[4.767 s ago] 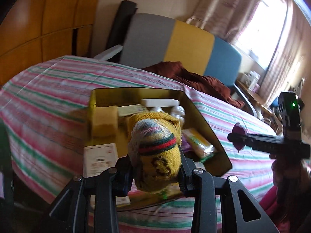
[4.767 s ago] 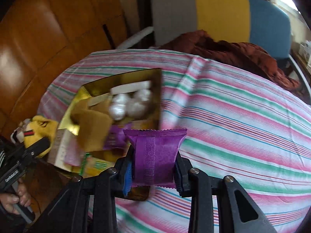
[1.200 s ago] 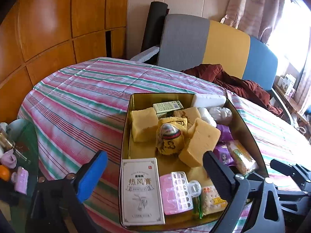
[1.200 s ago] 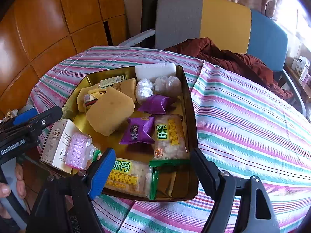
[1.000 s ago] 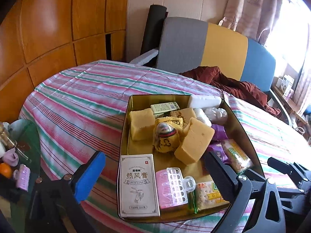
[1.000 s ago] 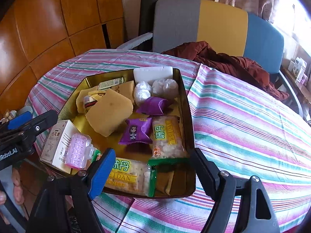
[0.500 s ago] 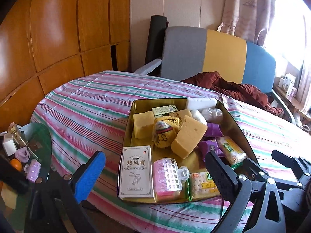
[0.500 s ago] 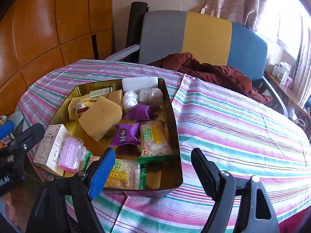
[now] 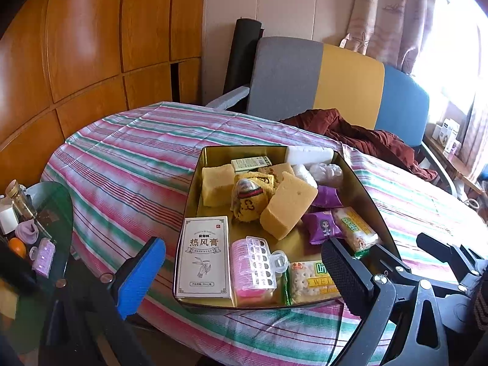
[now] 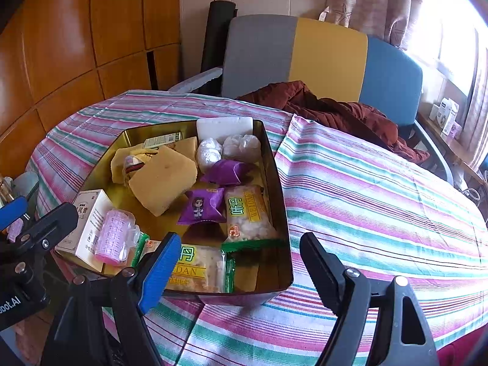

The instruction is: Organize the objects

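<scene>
Objects fill the gold tin (image 9: 360,183) at frame centre on your striped desk (image 9: 122,158), nothing lies loose outside, and both your left fingers (image 9: 141,271) and right fingers (image 10: 158,265) stand open, empty, so sorting looks nearly finished.

Place: I'm looking into a home living room.
Evidence: wood-panelled wall (image 9: 85,45), curtained window (image 10: 451,15), tri-colour sofa (image 9: 329,82), striped tablecloth (image 10: 366,183), rumpled maroon blanket (image 10: 329,106).
</scene>
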`<act>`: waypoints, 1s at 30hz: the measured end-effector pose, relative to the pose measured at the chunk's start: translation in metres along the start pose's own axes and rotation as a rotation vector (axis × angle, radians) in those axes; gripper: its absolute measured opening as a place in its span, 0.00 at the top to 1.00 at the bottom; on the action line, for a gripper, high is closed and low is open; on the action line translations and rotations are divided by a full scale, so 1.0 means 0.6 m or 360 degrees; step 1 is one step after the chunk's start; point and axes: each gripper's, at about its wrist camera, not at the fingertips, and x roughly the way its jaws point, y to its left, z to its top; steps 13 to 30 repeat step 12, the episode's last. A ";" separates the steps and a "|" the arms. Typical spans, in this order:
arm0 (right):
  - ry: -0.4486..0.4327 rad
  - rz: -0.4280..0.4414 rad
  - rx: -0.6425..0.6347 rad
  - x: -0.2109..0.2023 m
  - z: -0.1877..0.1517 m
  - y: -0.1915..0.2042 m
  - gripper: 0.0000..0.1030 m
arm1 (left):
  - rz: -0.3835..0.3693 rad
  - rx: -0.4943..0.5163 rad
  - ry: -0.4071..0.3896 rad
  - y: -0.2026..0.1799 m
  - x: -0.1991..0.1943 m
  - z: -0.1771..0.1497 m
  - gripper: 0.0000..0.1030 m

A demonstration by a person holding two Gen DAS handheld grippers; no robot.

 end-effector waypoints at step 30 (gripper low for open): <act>0.0014 0.0010 -0.0002 0.008 -0.001 0.000 0.21 | 0.0008 0.0025 0.0009 -0.003 0.009 -0.003 0.00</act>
